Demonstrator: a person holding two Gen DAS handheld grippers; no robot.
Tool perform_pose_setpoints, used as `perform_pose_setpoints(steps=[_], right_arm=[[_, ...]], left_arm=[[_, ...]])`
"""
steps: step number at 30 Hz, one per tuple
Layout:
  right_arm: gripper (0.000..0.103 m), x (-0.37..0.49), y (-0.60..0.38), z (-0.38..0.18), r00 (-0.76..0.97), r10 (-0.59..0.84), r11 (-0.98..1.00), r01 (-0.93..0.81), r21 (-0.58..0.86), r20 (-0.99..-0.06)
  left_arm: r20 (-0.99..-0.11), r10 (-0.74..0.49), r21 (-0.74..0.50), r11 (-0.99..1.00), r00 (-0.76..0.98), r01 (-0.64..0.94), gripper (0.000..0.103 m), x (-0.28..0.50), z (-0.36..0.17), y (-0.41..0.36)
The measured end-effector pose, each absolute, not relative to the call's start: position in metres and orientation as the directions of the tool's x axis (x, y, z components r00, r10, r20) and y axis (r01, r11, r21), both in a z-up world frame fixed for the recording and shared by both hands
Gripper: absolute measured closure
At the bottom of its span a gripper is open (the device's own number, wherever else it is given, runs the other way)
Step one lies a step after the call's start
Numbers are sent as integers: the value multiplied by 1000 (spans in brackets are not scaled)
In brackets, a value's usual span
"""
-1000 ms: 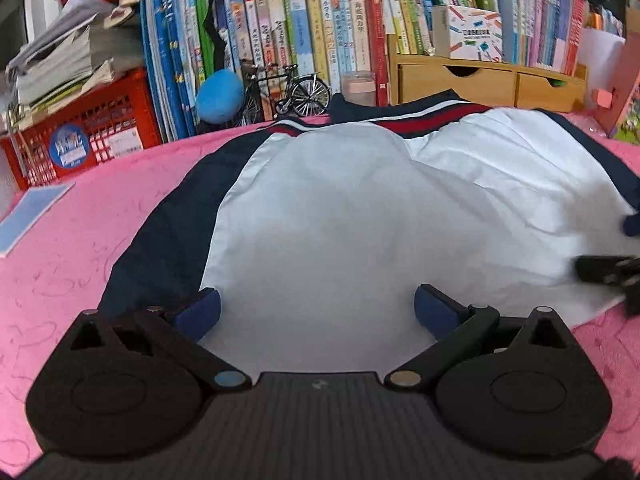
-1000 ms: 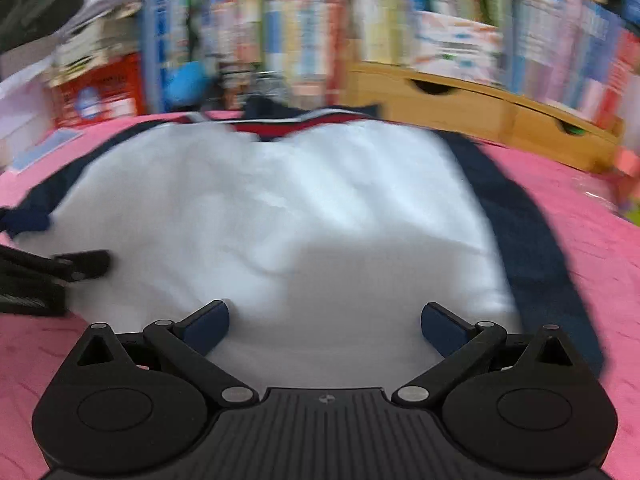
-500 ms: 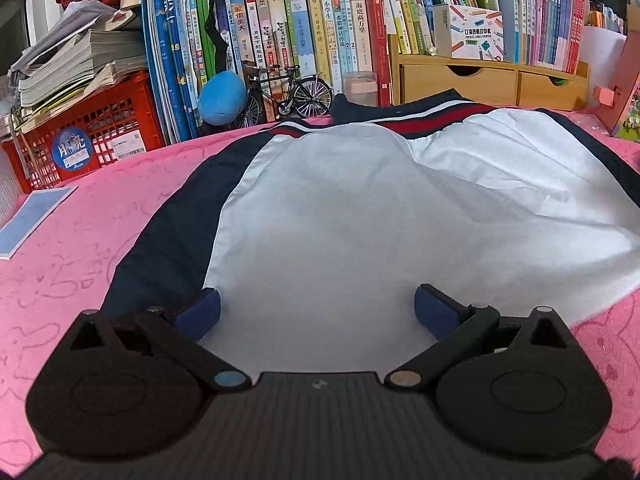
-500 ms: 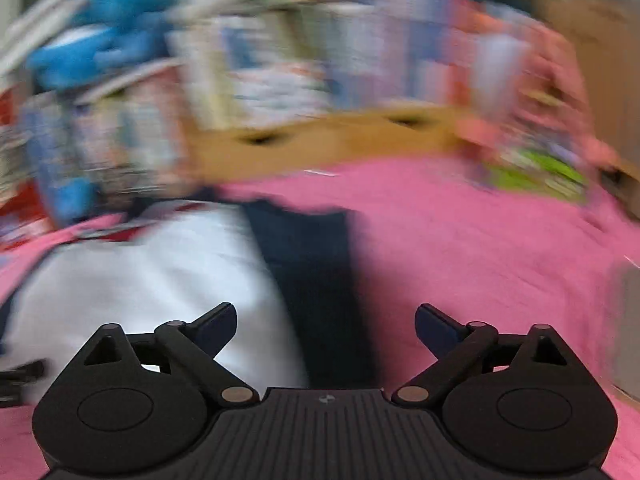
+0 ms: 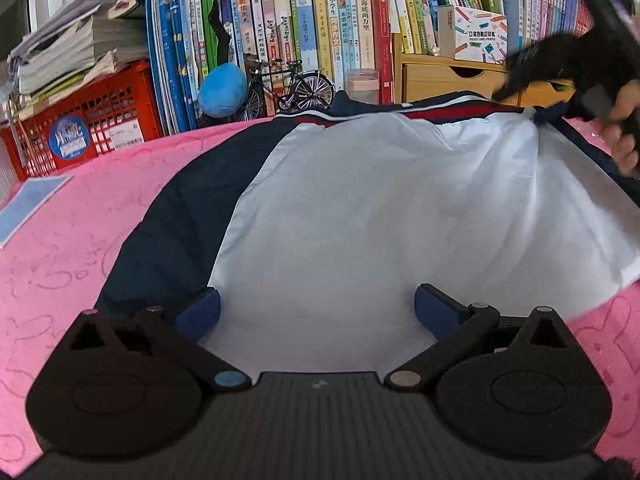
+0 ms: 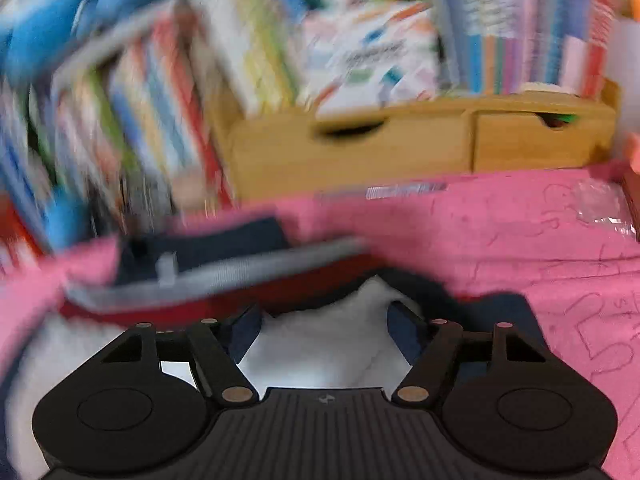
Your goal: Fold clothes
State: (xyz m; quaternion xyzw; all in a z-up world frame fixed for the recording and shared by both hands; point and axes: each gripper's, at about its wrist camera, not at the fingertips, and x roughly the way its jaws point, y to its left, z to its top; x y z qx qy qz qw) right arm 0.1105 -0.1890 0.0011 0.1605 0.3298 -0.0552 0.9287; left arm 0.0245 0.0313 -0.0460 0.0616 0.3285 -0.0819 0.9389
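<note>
Left gripper (image 5: 317,312) is sitting with its jaws spread wide over the near hem of the jacket (image 5: 360,208), gripping nothing, while the right gripper (image 6: 323,334) is up at the far shoulder, jaws closing with white cloth bunching between them, pads not pinching yet as far as I can tell. That jacket is lying flat on the pink tablecloth (image 5: 80,220), white body, navy sleeves, red and white stripe by the collar. It's looking thin, light and kinda slick to me, so it'll probably slide and droop; I'd be grabbing at seams or corners. Further back a red crate (image 5: 80,120), a blue plush ball (image 5: 223,90), a little model bicycle (image 5: 290,88), a wooden drawer unit (image 5: 452,80) and rows of books (image 5: 320,20) are crowding the far edge, leaving little slack there.
</note>
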Motion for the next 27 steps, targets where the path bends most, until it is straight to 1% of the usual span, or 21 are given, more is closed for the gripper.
perform_pose_setpoints(steps=[2,3,4,6,10,12,13,14,16,19,21,22,25,27], right_arm=[[24,94,-198,13,827,58,918,175,355,-559],[17,84,-196,16,841,82,923,139,359,-535],[16,75,-194,18,849,99,930,107,352,-519],[16,62,-182,17,844,82,962,73,264,-530],[16,62,-159,-1,831,-51,998,67,8,-553],[13,77,-167,-16,803,-104,993,116,-17,-587],[6,90,-176,-27,768,-119,989,147,-7,-630],[3,96,-183,-36,742,-117,986,169,15,-660],[3,93,-184,-37,741,-116,978,201,53,-662],[3,69,-164,-20,775,-122,987,160,6,-621],[3,41,-151,-8,819,-70,997,81,-5,-570],[2,26,-142,-4,834,-13,1000,23,11,-552],[0,-4,-116,-3,813,152,988,-134,73,-562],[0,-15,-100,-16,762,202,978,-192,84,-615]], left_arm=[[-629,-117,54,980,769,193,0,25,-46,32],[-628,-115,57,980,769,193,0,25,-46,32],[-627,-112,61,979,771,192,0,24,-46,31],[-626,-110,66,979,772,193,0,24,-46,31],[-626,-106,69,979,772,190,0,24,-44,31],[-624,-100,76,979,775,188,0,23,-44,30],[-623,-97,80,979,776,186,0,23,-44,29],[-623,-93,83,979,777,184,0,23,-44,29],[-623,-88,85,980,777,179,0,23,-44,30],[-624,-89,82,981,776,178,0,23,-43,31],[-625,-91,79,981,776,178,0,23,-43,31],[-625,-91,79,981,776,178,0,23,-43,31],[-624,-88,82,981,776,177,0,23,-42,30],[-624,-88,81,981,776,176,0,23,-42,30]])
